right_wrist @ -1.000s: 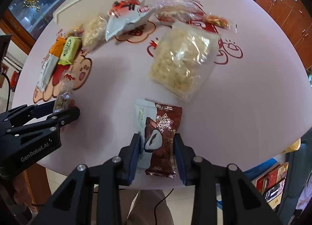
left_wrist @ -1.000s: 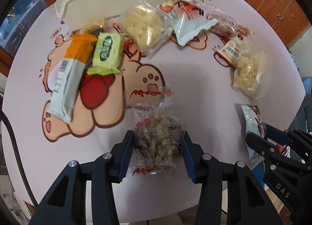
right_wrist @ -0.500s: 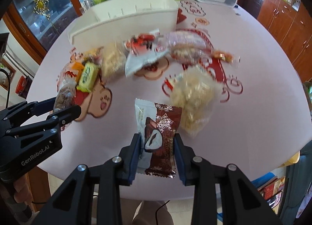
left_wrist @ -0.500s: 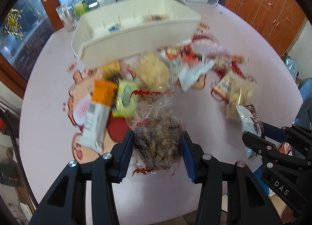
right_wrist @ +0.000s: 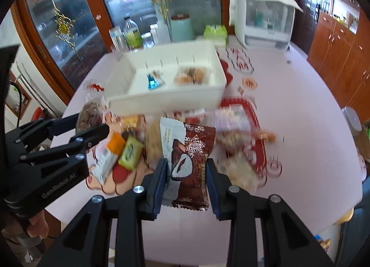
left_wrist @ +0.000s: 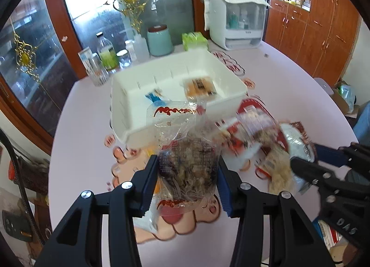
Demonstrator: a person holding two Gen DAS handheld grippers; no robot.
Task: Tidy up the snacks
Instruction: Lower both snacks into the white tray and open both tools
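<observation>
Mid-carry: left tool [left_wrist: 187,181] clamps the clear nut-mix bag [left_wrist: 188,165], right tool [right_wrist: 186,184] the brown snowflake packet [right_wrist: 190,162] (both aloft), next drop into white bin [right_wrist: 166,101].

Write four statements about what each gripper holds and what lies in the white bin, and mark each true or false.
1. The left gripper is shut on the clear snack bag. True.
2. The right gripper is open with nothing in it. False: it is shut on the brown snowflake packet.
3. The white bin holds no snacks. False: a blue packet and another snack lie inside.
4. The green packet lies on the table. True.
</observation>
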